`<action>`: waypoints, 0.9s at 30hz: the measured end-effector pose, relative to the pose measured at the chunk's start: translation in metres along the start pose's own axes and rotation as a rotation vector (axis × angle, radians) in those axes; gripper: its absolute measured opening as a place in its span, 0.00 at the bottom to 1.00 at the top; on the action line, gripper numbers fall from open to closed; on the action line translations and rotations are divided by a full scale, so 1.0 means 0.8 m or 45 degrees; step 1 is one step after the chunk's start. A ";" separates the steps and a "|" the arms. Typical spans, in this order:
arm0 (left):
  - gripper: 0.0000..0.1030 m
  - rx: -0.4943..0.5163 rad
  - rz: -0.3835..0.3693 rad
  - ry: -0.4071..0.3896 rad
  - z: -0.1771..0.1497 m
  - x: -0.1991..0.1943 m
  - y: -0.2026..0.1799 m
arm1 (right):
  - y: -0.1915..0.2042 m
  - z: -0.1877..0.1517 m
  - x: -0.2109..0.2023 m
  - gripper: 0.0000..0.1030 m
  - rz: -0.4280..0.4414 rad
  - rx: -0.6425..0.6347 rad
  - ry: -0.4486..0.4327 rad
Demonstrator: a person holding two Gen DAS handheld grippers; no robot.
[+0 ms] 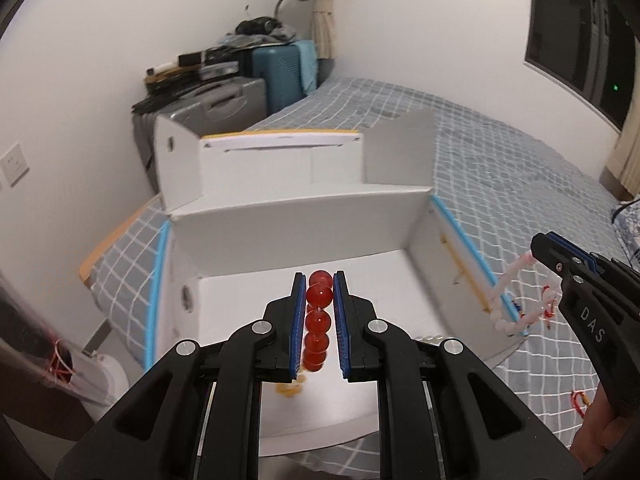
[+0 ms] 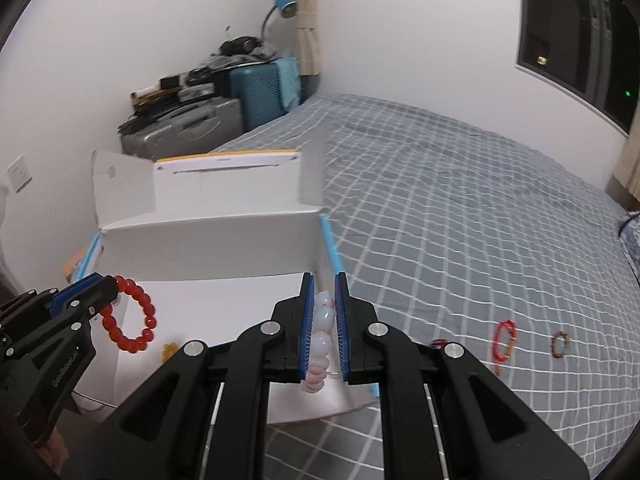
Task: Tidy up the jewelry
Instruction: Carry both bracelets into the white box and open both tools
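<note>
Left gripper [image 1: 320, 280] jaws clenched on red bracelet [image 1: 318, 320]; right gripper [image 2: 323, 280] jaws clenched on pink bracelet [image 2: 322, 332]; both over open white box [image 1: 300, 216] on bed [image 2: 460, 200]; further bracelets [image 2: 504, 340] beyond.

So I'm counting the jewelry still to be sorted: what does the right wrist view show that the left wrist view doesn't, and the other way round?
Only the right wrist view shows a brown beaded bracelet and a red cord bracelet lying on the checked bedspread. Only the left wrist view shows a wall socket and a small red cord piece on the bedspread near the right hand. Both show the open white box, the red bead bracelet in the left tool, the pale pink bead bracelet in the right tool, and an amber piece in the box.
</note>
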State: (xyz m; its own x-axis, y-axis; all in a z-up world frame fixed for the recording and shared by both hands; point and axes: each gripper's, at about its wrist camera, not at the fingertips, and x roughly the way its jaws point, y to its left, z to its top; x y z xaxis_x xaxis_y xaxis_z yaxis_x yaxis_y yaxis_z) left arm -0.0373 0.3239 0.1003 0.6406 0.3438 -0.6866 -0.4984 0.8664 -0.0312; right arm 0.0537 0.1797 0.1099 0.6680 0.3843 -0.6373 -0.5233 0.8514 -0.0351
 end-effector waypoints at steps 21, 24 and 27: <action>0.13 -0.071 0.068 0.235 -0.045 0.079 0.057 | 0.073 -0.037 0.094 0.09 0.100 -0.069 0.263; 0.13 -0.074 0.073 0.255 -0.047 0.085 0.060 | 0.077 -0.043 0.103 0.09 0.105 -0.077 0.298; 0.13 -0.078 0.084 0.271 -0.048 0.090 0.063 | 0.080 -0.048 0.110 0.09 0.106 -0.080 0.320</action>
State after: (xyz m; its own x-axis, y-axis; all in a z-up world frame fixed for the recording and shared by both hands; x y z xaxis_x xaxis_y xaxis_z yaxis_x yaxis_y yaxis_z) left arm -0.0388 0.3783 0.0217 0.4711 0.3089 -0.8262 -0.5735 0.8189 -0.0208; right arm 0.0587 0.2539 0.0219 0.4730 0.3444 -0.8110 -0.6079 0.7938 -0.0175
